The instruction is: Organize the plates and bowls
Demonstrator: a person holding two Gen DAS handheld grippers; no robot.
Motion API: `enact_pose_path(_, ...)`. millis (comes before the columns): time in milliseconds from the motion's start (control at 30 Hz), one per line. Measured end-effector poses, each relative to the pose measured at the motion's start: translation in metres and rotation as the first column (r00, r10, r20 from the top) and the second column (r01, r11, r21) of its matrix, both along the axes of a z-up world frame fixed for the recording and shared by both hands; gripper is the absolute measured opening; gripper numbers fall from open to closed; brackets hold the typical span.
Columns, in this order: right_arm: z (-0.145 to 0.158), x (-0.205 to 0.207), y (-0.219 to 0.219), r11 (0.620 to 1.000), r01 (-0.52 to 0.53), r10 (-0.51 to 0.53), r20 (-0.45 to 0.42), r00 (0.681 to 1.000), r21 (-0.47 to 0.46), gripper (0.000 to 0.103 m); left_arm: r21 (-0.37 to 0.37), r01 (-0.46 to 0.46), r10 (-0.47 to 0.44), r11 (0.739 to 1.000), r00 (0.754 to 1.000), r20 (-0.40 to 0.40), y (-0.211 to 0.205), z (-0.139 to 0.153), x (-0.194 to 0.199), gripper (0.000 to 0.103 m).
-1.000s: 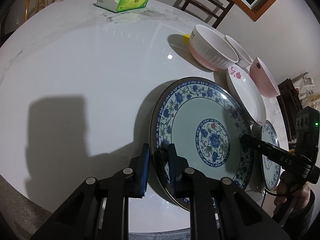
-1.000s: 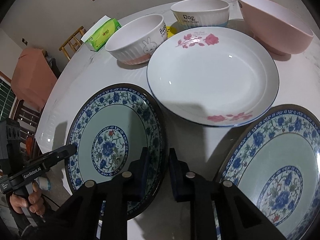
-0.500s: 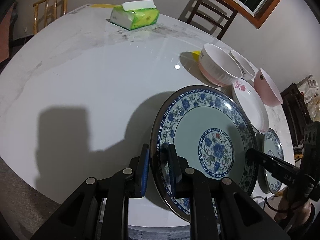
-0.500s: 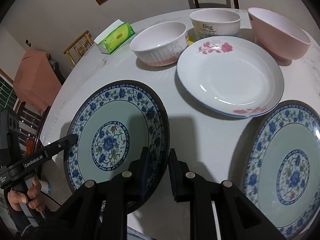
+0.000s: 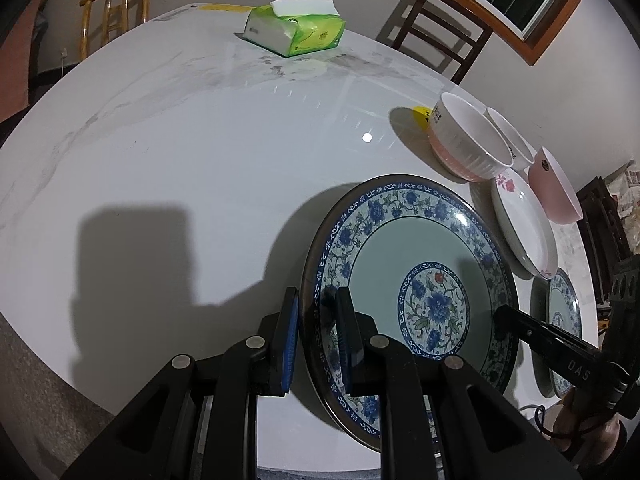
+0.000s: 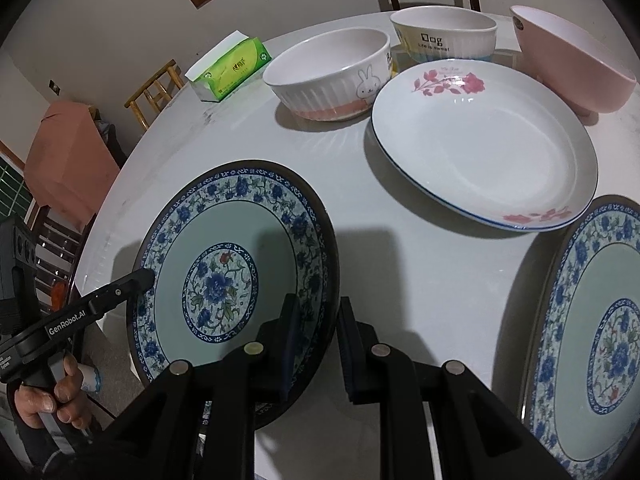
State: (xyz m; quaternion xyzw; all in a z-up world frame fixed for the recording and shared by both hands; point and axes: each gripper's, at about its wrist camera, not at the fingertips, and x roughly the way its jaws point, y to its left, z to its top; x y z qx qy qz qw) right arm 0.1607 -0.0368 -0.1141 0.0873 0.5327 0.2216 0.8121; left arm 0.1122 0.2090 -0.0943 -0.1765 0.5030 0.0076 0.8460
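A blue-and-white floral plate (image 5: 412, 276) is held up off the white round worktop (image 5: 200, 168) by both grippers at once. In the left wrist view, the left gripper (image 5: 316, 340) is closed on the plate's near-left rim, one finger lying under the rim and the other pressed on the patterned border. In the right wrist view, the same plate (image 6: 224, 264) is seen with the right gripper (image 6: 316, 344) straddling its opposite rim; the left finger lies over the border, while a gap is visible between the right finger and the rim's edge, so whether these jaws are clamped or only loosely set around the rim cannot be told. The plate is tilted, its face turned toward both cameras, and its shadow is cast on the worktop beneath it.

A second blue-and-white plate (image 6: 600, 332) is seen lying flat at the right edge of the worktop. Beyond it, a white plate with pink flowers (image 6: 484, 140) is set, and behind that three bowls are lined up: a white rabbit bowl (image 6: 332, 76), a bowl marked "Dog" (image 6: 444, 34) and a pink bowl (image 6: 572, 60), which is tipped on its side. A green tissue pack (image 5: 294, 30) is placed well apart at the far side. The person's left hand (image 6: 52, 396) is seen on the gripper handle.
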Motion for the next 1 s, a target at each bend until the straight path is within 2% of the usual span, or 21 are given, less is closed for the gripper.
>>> enact_pose_path(433, 0.000, -0.006, 0.001, 1.000, -0.010, 0.010, 0.010, 1.000, -0.014, 0.022, -0.003, -0.021, 0.021, 1.000, 1.000, -0.017, 0.004, -0.006, -0.001, 0.017)
enact_pose_path(467, 0.001, -0.007, 0.001, 1.000, -0.009, 0.010, 0.020, 1.000, -0.023, 0.024, 0.002, -0.019, 0.019, 1.000, 1.000, -0.014, 0.003, -0.005, -0.002, 0.018)
enact_pose_path(533, 0.005, -0.009, 0.003, 0.999, -0.007, 0.009, 0.047, 0.999, -0.042, 0.034, 0.008, -0.027, 0.027, 1.000, 1.000, -0.011, 0.003, -0.003, -0.002, 0.030)
enact_pose_path(800, 0.027, -0.021, -0.005, 0.993, 0.014, 0.007, 0.172, 0.985, -0.118, 0.034, 0.120, -0.094, 0.089, 0.988, 0.995, 0.049, 0.003, 0.020, -0.010, 0.046)
enact_pose_path(1000, 0.042, -0.042, -0.011, 0.978, 0.030, 0.025, 0.261, 0.965, -0.206, 0.034, 0.221, -0.080, 0.054, 0.972, 0.991, 0.121, -0.023, 0.046, -0.018, 0.053)
